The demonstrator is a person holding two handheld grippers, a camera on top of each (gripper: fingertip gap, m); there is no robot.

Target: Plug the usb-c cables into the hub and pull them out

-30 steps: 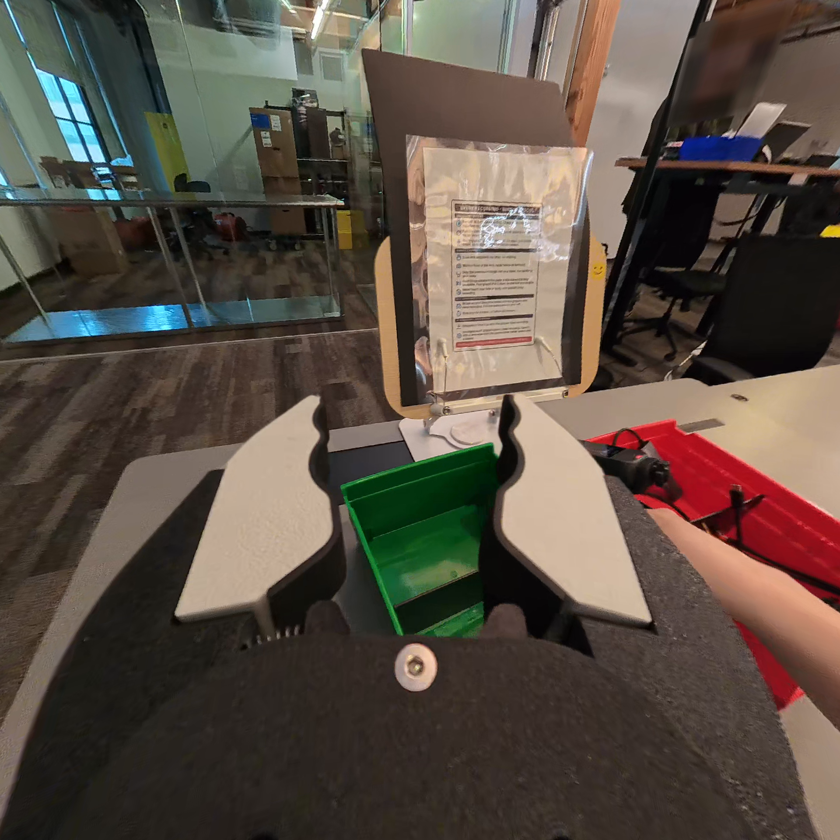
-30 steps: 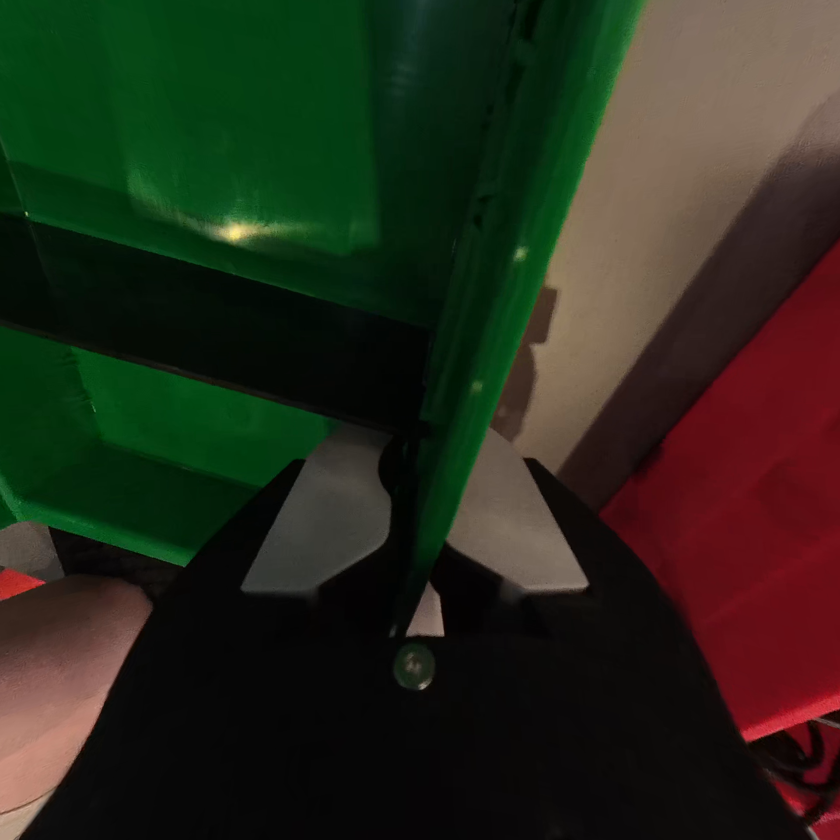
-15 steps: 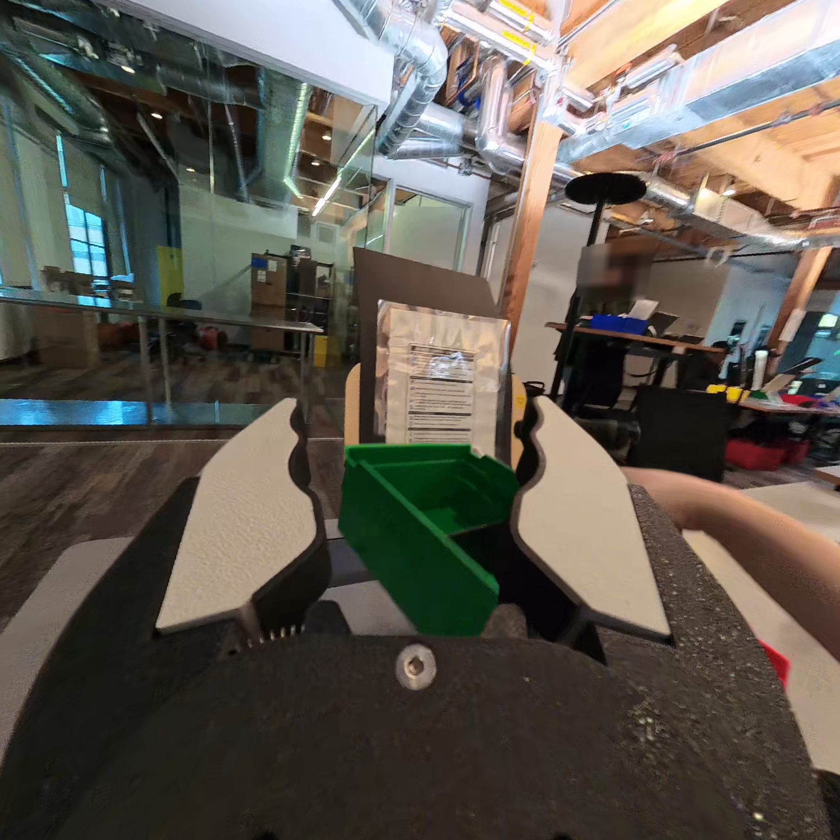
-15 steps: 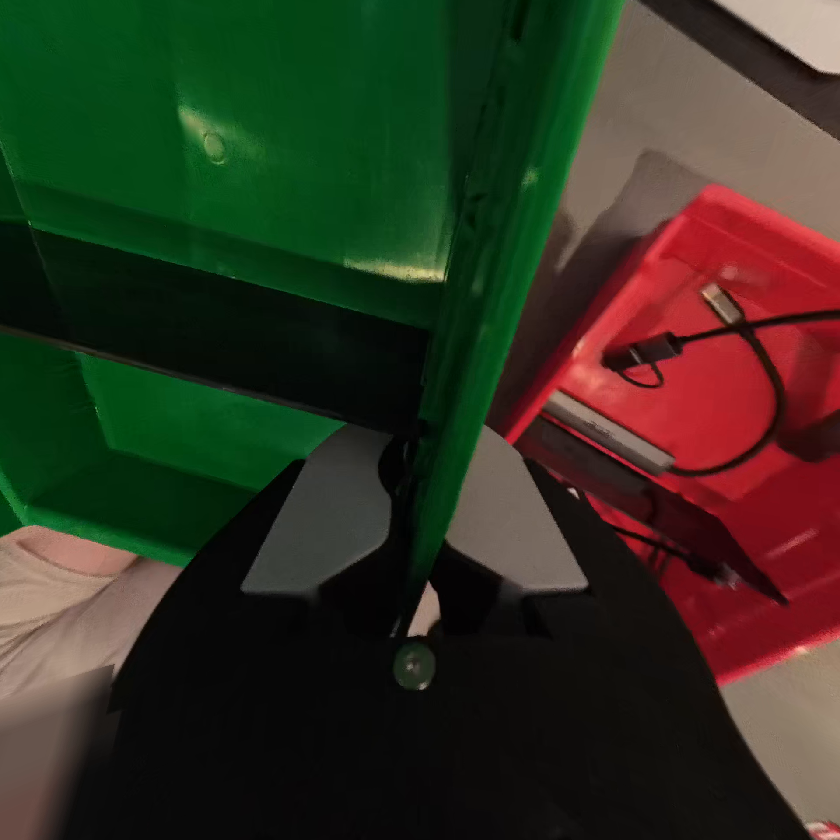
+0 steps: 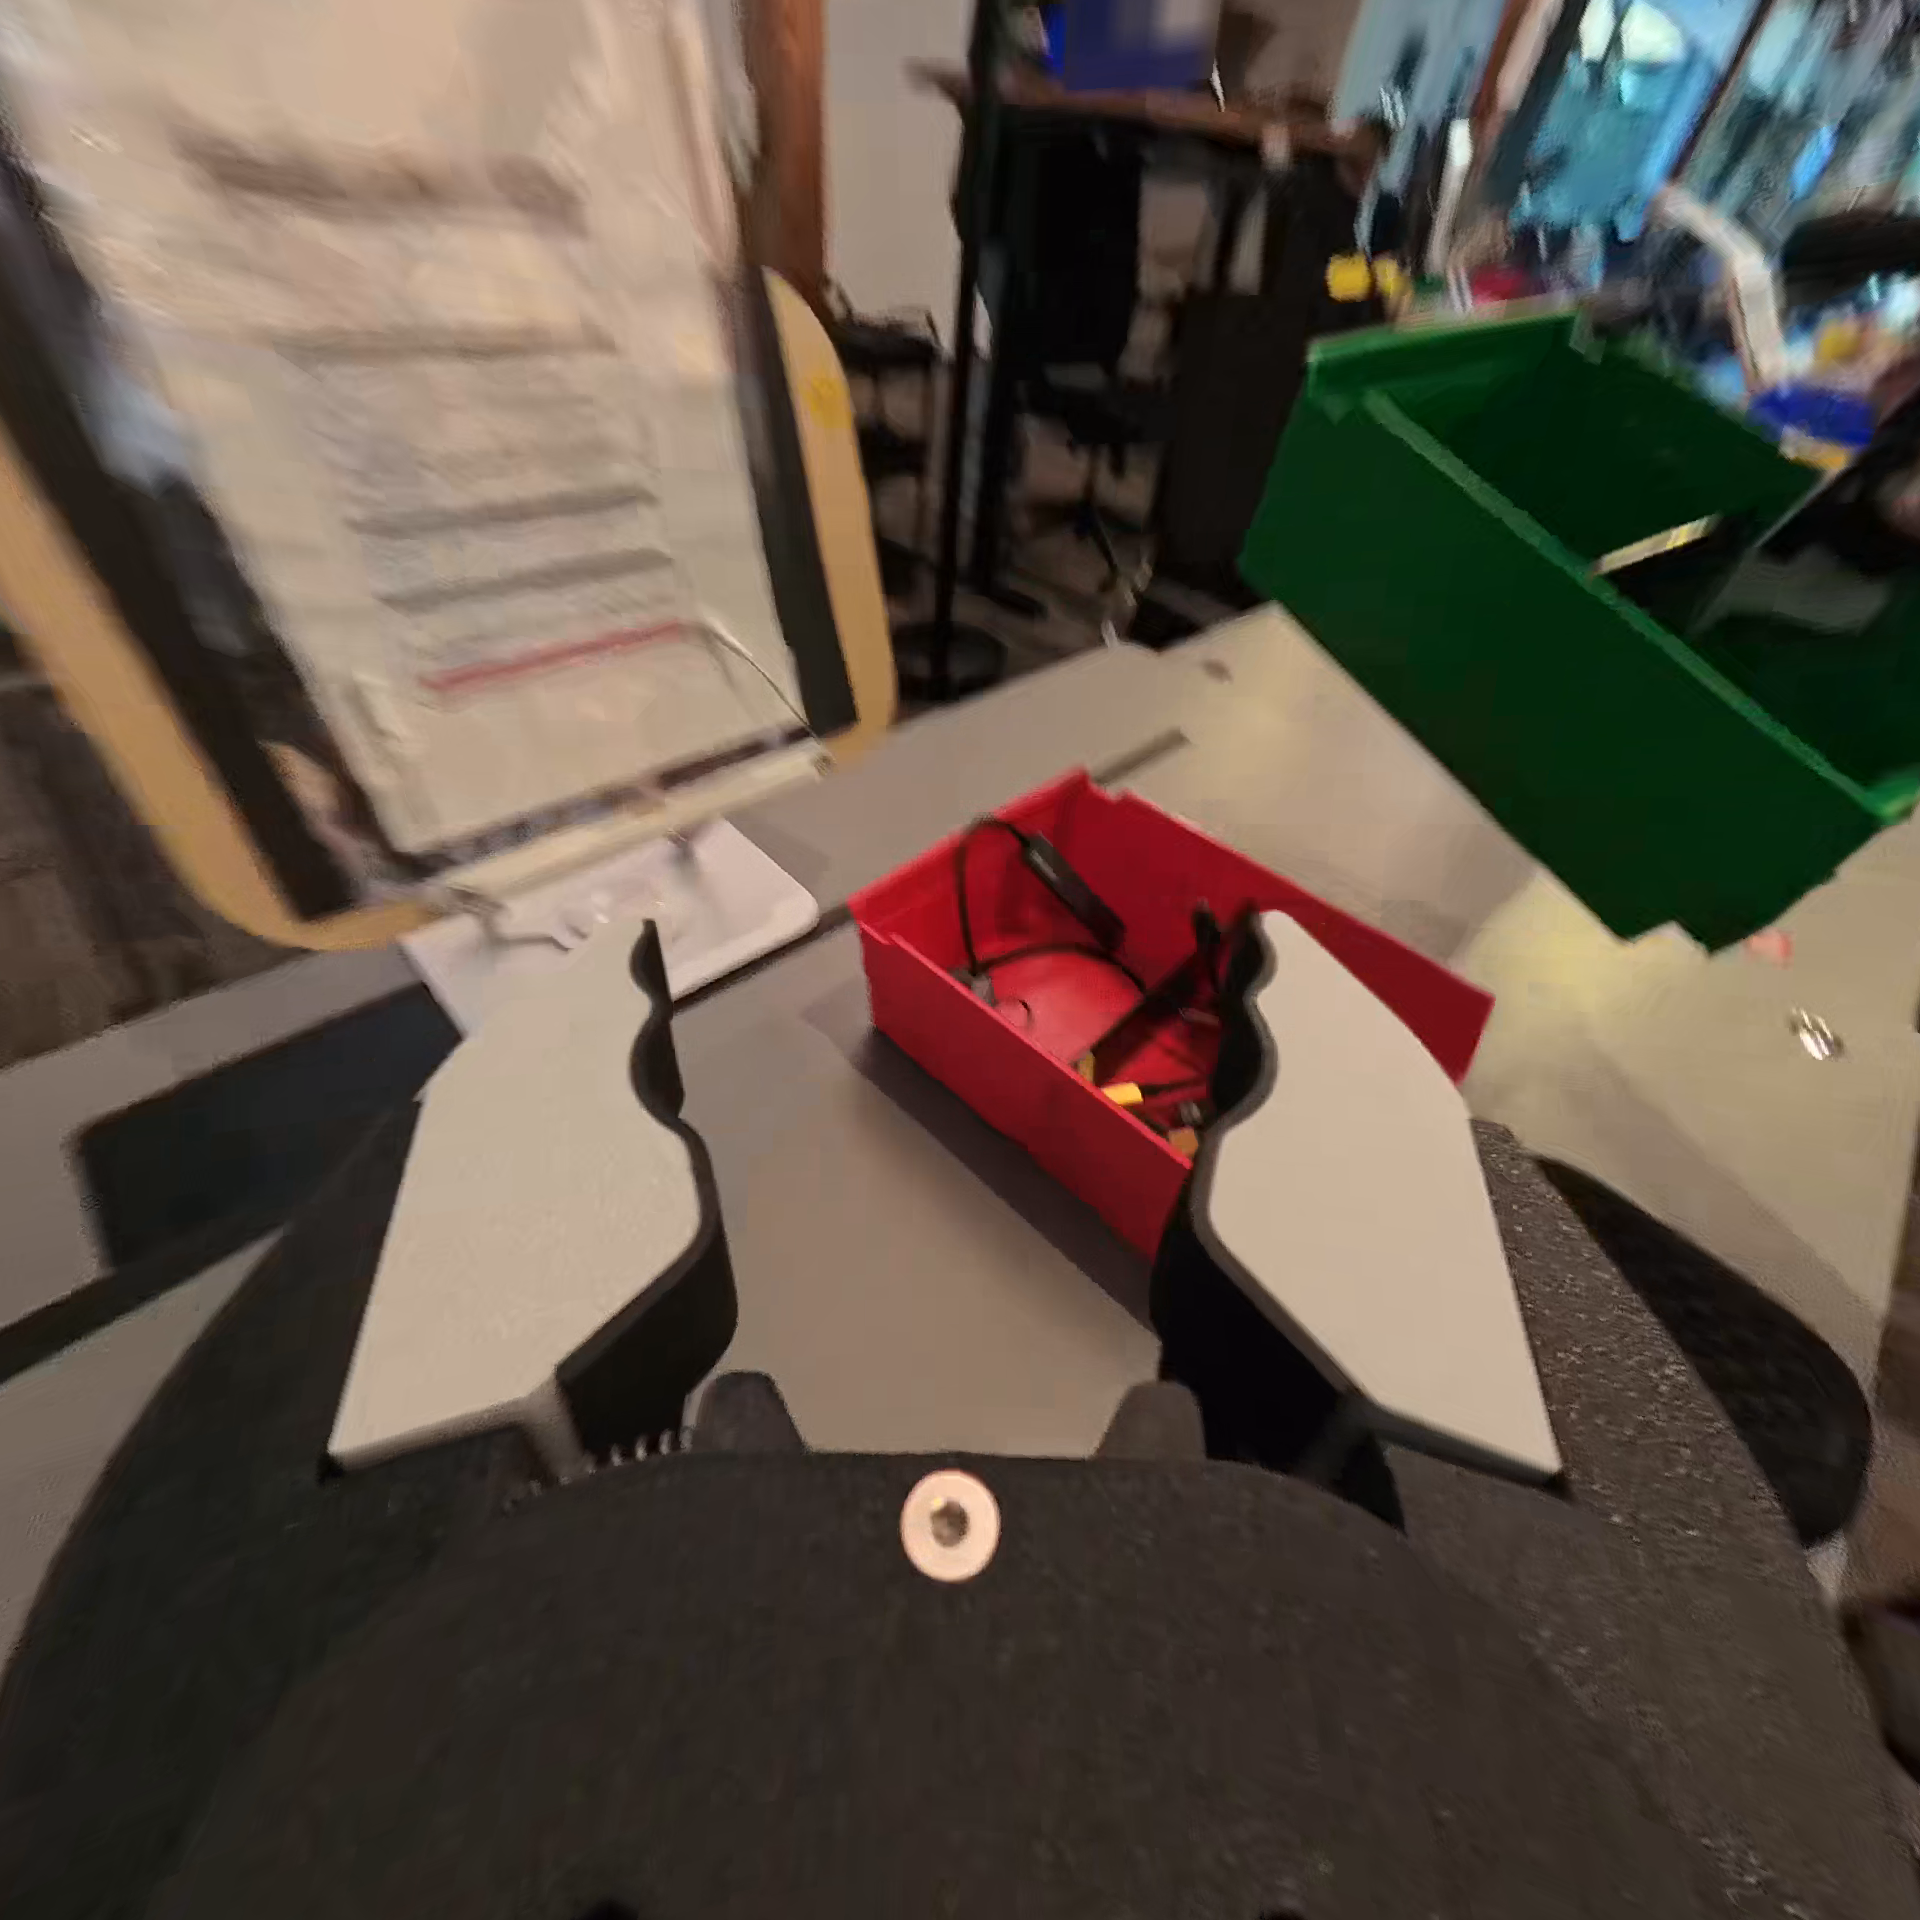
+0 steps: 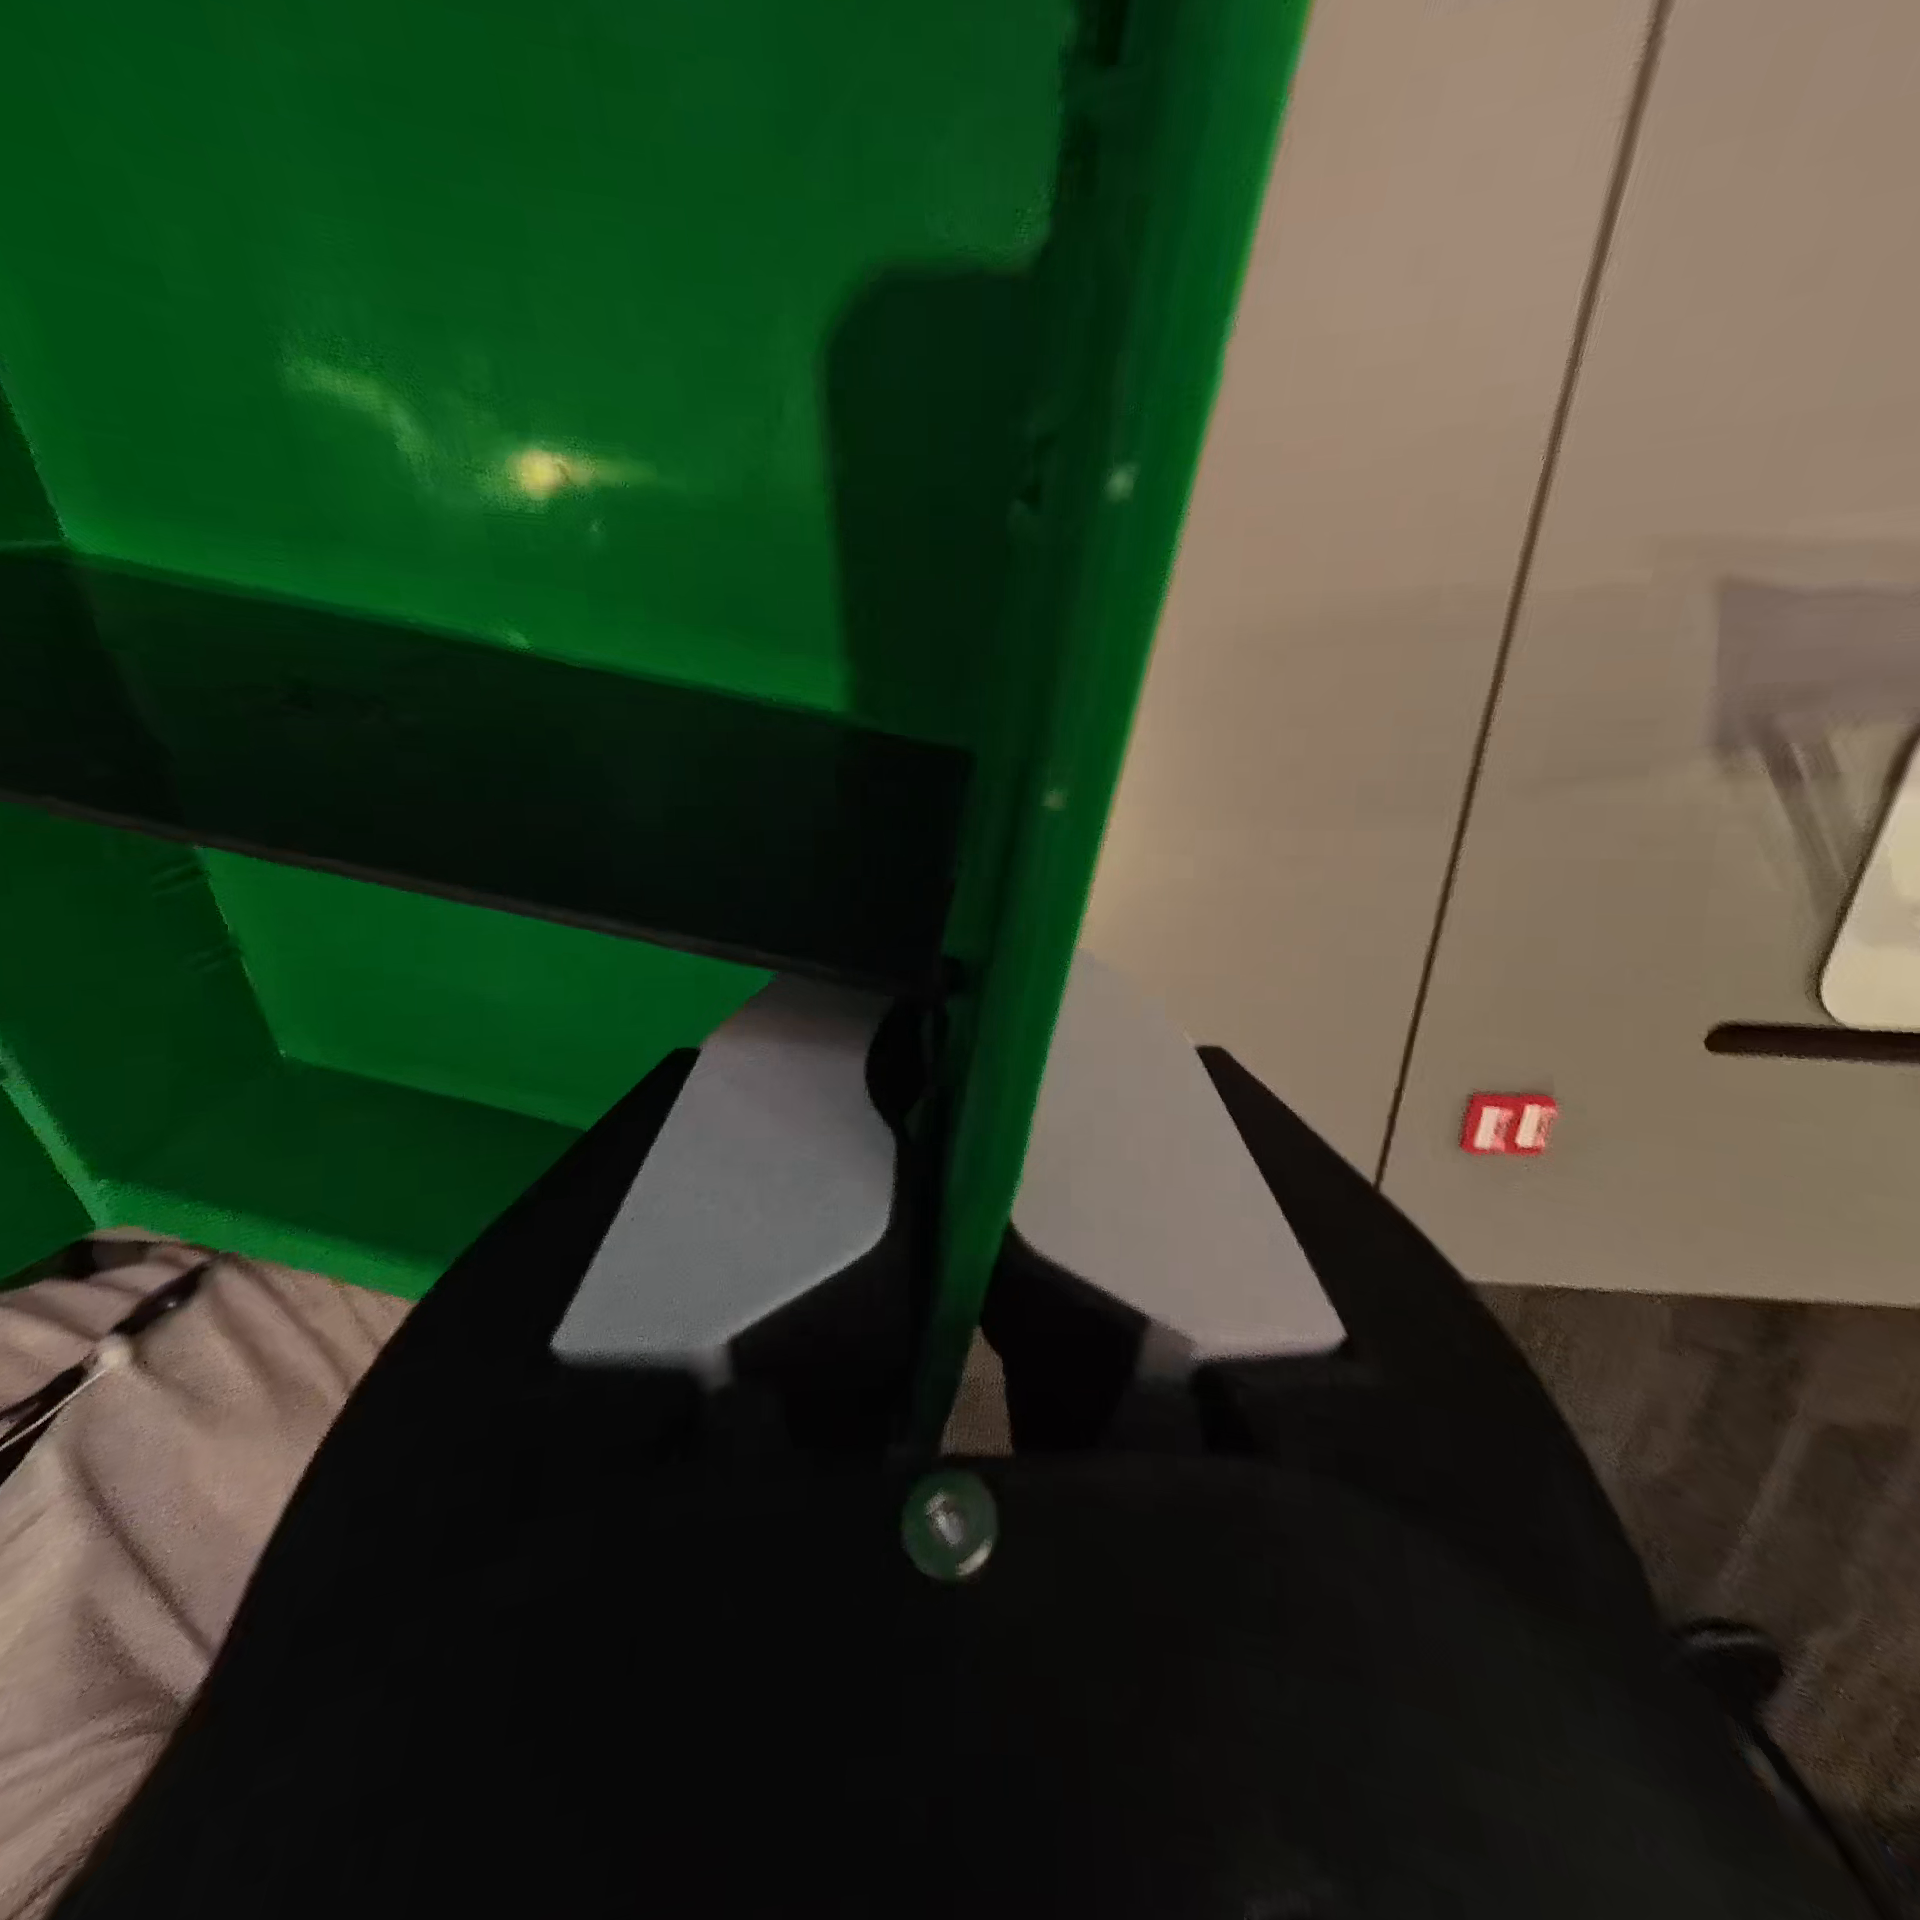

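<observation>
Now, notes, largest thing first.

Table (image 5: 1351, 748): grey top fills mid-frame of my left wrist view; its far edge runs from left-centre up to upper right, with office chairs and desks beyond. Bare surface lies at centre right, between the red bin and the lifted green bin.

Sign stand (image 5: 436, 468): sleeved sheet on a tan board, upper left, much blurred; its white foot sits just left of the red bin. An edge to keep clear of.

Green bin (image 5: 1558, 665): a second ago it sat on the table between my left fingers; half a second ago it was tilted and rising; now it hangs off the table at upper right of the left view, well apart from the red bin. Looks empty.

Right gripper (image 6: 961, 1174): clamped on the green bin's side wall, one finger inside, one outside. Same pinch as in both earlier views; only the background behind it has swung, from the red bin to bare grey top.

Left gripper (image 5: 951, 1023): jaws wide apart, holding nothing, hovering low over the table and aimed at the red bin.

Red bin (image 5: 997, 1049): on the table at centre, right finger overlapping its near corner.

Cables (image 5: 1049, 914): black leads coiled inside the red bin, untouched. Hub not made out in this blur.

Meaning: I judge this is still clearing and set-up; no plugging begun. With the green bin away, room opens in front of the red bin.

Caution: bin wall is thin; a swing could slip it.
</observation>
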